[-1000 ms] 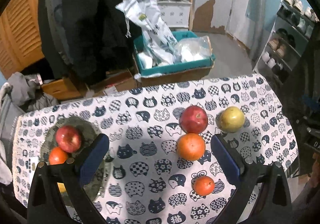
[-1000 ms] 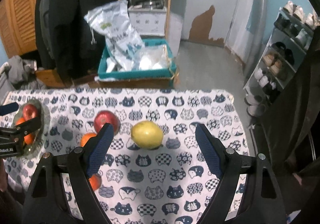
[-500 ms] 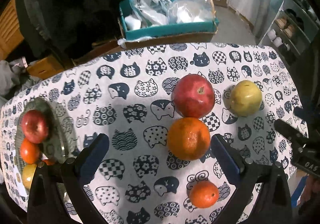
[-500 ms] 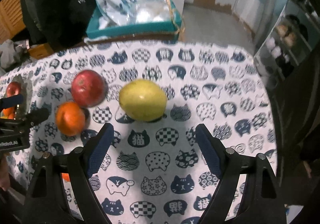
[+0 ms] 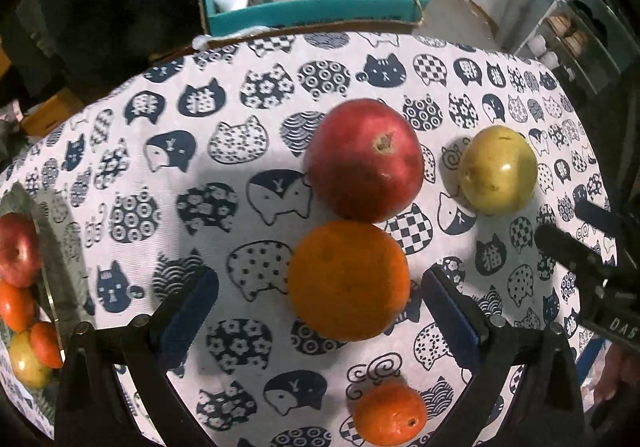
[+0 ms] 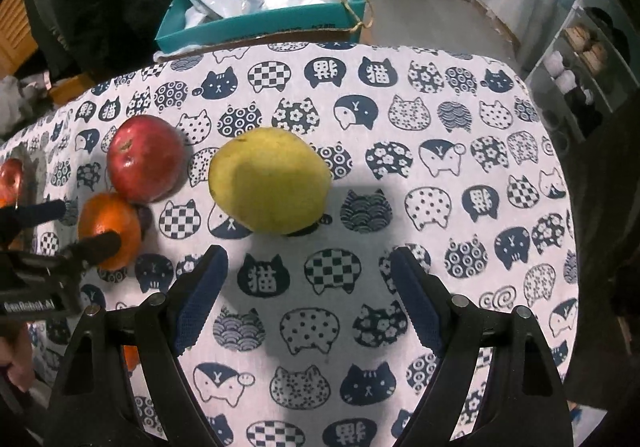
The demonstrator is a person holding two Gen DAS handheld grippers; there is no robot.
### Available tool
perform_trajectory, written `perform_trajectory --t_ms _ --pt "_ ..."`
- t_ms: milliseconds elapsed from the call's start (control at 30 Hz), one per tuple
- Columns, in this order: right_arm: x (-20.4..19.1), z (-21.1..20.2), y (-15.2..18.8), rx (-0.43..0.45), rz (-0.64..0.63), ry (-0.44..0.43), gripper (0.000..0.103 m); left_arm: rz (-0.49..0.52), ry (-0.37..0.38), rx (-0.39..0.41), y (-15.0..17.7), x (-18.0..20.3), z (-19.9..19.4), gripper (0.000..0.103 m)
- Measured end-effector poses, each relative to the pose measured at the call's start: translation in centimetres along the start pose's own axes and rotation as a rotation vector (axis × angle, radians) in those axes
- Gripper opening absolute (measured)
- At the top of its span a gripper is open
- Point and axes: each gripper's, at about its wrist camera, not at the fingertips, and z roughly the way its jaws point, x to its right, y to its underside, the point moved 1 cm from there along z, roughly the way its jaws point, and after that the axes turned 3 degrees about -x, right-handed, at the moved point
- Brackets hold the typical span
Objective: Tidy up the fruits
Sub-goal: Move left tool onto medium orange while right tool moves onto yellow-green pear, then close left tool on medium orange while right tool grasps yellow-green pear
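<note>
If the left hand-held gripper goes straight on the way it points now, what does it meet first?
Most likely the large orange: it lies just ahead of the open left hand-held gripper, between the lines of its two fingers. The red apple sits behind it. Depth is hard to judge here.

the table wears a cat-print cloth — on it a red apple touching a large orange, a yellow-green fruit just beside, a small orange nearer, and a glass plate of fruit at the left edge.
</note>
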Motion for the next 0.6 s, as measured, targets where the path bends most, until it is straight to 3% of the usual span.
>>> perform_trajectory --t_ms 100,333,433,600 --pt "-0.1 0.6 -0.7 -0.004 0.003 -0.024 0.083 0.008 -0.002 -0.016 -0.2 0.1 0.8 0.099" --pt "-1.2 2.7 -1.9 -0.043 -0.042 -0.043 0.083 -0.01 0.13 -0.033 -0.1 0.0 1.4 0.066" --pt "-1.9 3.7 -2.5 -0.056 -0.074 -0.042 0.083 0.011 0.077 -0.012 0.1 0.1 1.0 0.065" --pt "-2.5 5.4 -3.2 -0.077 -0.102 -0.044 0.083 0.007 0.076 0.0 0.1 -0.5 0.8 0.065"
